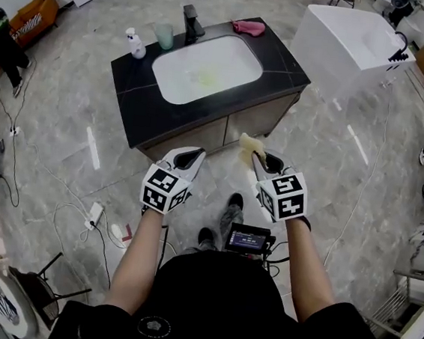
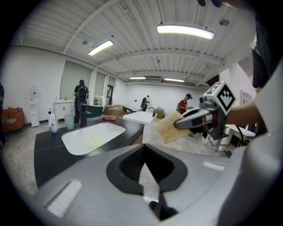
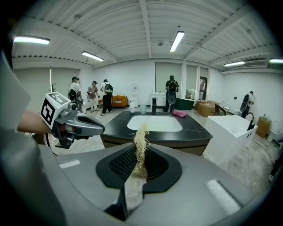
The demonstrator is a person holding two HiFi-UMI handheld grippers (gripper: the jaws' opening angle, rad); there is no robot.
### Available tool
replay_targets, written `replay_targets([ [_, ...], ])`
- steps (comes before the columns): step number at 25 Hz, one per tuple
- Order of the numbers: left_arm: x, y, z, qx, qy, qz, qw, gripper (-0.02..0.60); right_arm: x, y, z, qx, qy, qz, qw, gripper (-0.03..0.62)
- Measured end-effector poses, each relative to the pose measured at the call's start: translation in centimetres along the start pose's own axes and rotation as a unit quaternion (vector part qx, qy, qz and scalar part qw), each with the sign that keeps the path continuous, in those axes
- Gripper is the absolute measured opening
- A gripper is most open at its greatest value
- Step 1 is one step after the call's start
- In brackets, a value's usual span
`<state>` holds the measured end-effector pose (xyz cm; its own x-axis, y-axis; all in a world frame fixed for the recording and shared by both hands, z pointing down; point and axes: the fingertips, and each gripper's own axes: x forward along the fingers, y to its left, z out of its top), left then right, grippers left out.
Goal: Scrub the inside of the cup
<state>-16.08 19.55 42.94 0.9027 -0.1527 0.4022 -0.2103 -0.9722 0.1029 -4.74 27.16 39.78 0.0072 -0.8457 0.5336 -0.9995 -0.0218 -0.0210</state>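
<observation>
The right gripper is pinching the fibrous scrubber by 1 edge and the left gripper is pressing its fingers together, empty, so the unheld cup, standing at the tabletop's far corner, is probably risking tipping under scrubbing.

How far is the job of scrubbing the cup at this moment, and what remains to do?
Done: the right gripper is shut on a pale fibrous scrubber. In hand: both grippers hang in front of the counter, not yet over it; the left gripper is shut and empty. Left: the cup stands untouched on the counter beside the tap, so lifting it and scrubbing its inside remain.
</observation>
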Motion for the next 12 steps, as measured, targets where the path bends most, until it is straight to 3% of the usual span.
replay_targets([
  [12,8.6,6.2,5.3,-0.009,0.002,0.039,0.9992,-0.002,7.3,-9.0,6.0,-0.018,-0.010,0.034,0.999,0.043],
])
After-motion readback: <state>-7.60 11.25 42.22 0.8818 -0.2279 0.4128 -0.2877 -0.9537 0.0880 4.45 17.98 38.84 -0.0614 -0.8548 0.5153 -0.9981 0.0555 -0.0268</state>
